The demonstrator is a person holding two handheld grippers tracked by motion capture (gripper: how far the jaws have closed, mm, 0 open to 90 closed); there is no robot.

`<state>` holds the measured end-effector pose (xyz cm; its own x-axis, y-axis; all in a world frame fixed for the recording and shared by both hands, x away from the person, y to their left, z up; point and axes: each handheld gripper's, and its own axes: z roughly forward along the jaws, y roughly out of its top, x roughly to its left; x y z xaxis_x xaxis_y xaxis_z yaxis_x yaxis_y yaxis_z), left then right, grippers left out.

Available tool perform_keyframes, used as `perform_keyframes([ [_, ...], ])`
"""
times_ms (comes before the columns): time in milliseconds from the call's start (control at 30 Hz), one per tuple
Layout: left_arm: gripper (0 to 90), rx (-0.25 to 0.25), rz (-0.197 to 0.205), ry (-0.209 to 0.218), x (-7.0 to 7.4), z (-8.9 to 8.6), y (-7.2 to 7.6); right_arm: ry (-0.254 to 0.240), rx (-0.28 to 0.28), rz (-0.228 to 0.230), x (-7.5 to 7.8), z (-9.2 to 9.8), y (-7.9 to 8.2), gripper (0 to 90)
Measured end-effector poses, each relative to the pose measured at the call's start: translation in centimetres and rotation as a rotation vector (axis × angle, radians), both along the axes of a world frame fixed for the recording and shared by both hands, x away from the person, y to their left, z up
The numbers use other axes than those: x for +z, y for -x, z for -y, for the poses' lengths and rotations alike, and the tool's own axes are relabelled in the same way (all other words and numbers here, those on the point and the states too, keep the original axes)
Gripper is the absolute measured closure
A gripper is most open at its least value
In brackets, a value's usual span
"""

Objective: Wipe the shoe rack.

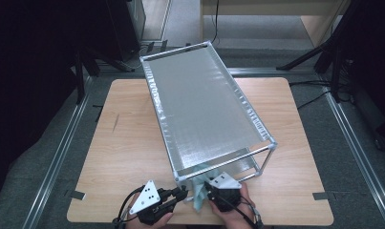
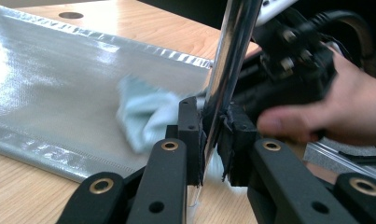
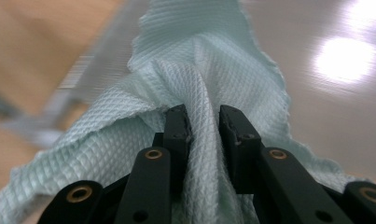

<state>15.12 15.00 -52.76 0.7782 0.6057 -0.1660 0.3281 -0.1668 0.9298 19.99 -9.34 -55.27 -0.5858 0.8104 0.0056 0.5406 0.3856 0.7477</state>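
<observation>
A pale teal waffle-weave cloth (image 1: 198,200) lies bunched at the near end of a chrome-framed rack (image 1: 271,143), on its lower silver shelf (image 2: 59,79). My right gripper (image 1: 205,187) is shut on a raised fold of that cloth (image 3: 209,60), with its pads (image 3: 178,123) pressed into the fabric either side of the fold. My left gripper (image 1: 184,192) is shut on the rack's near-left upright chrome post (image 2: 227,70). In the left gripper view the cloth (image 2: 143,116) sits just behind the post, and a hand holds the right gripper (image 2: 293,65) beyond it.
The rack stands diagonally on a wooden table (image 1: 128,143), its top silver shelf (image 1: 199,105) covering most of the middle. Bare wood lies to the left and right of the rack. Metal rails (image 1: 61,148) run along the floor beside the table.
</observation>
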Motion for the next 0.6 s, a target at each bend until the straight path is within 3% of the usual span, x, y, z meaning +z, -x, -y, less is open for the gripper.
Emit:
perform_keyframes([
  [100, 80.1, -0.002, 0.001, 0.003, 0.0, 0.0, 0.0, 0.027, -0.091, 0.006, 0.3, 2.8, -0.9, 75.8],
  [267, 80.1, -0.003, 0.0, 0.0, 0.0, 0.0, 0.0, 0.025, -0.256, 0.025, 1.4, 8.2, -1.5, 78.6],
  [433, 80.1, -0.005, -0.001, 0.003, 0.0, 0.0, -0.1, 0.006, -0.292, 0.018, 1.8, 10.5, -1.2, 80.7],
  [500, 80.1, -0.003, 0.0, 0.001, 0.0, 0.1, -0.1, 0.009, -0.285, -0.002, 1.2, 10.1, -1.0, 81.1],
  [600, 80.0, 0.001, -0.002, 0.006, 0.0, 0.0, -0.2, 0.025, -0.255, 0.007, 1.2, 8.7, -0.6, 81.3],
])
